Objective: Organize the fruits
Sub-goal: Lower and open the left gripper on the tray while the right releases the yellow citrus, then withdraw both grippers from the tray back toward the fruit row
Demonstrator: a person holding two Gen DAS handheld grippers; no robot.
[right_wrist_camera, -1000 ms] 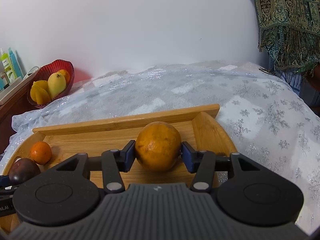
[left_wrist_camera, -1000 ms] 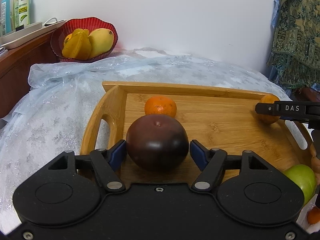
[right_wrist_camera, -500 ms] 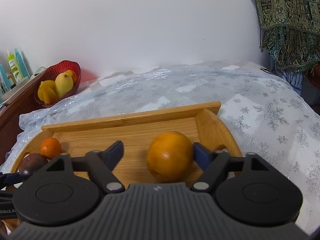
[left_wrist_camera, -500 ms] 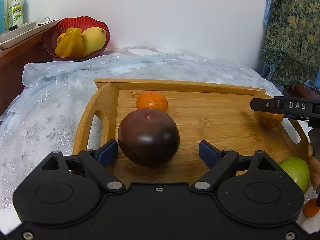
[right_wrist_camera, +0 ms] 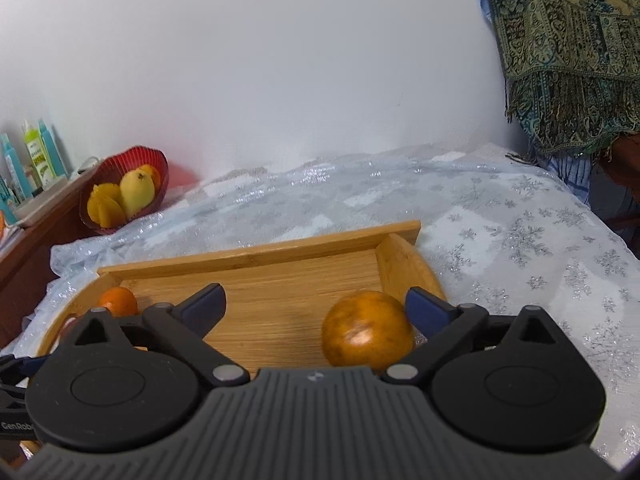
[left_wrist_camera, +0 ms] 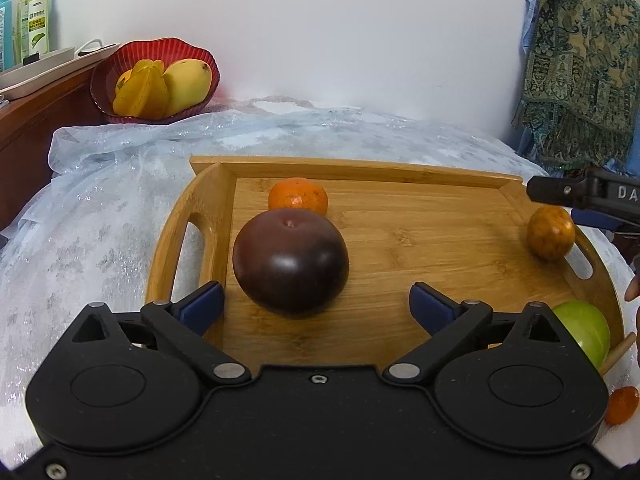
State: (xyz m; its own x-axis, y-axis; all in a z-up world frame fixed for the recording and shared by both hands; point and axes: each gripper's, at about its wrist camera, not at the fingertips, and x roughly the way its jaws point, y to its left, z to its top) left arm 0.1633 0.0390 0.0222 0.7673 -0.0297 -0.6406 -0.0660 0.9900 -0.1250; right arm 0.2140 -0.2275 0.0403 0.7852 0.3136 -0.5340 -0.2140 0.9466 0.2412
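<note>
A wooden tray (left_wrist_camera: 420, 248) lies on the table. A dark purple round fruit (left_wrist_camera: 290, 260) rests in its left part, just in front of my open left gripper (left_wrist_camera: 316, 306). A small tangerine (left_wrist_camera: 298, 197) sits behind it. A brownish orange fruit (right_wrist_camera: 366, 330) rests at the tray's right end, between the fingers of my open right gripper (right_wrist_camera: 316, 308), close to the right finger; it also shows in the left wrist view (left_wrist_camera: 550, 232). A green fruit (left_wrist_camera: 586, 330) sits at the tray's near right edge.
A red bowl (left_wrist_camera: 154, 80) with a mango and a starfruit stands at the back left, by a wooden cabinet with bottles (left_wrist_camera: 34, 12). A silvery cloth (right_wrist_camera: 520, 248) covers the table. A small orange fruit (left_wrist_camera: 620, 404) lies off the tray, near right. A patterned shawl (right_wrist_camera: 568, 48) hangs at right.
Both grippers opened and let go: the left released the dark purple fruit, the right released the brownish orange fruit. Both have drawn back a little; the fruits rest on the tray.
</note>
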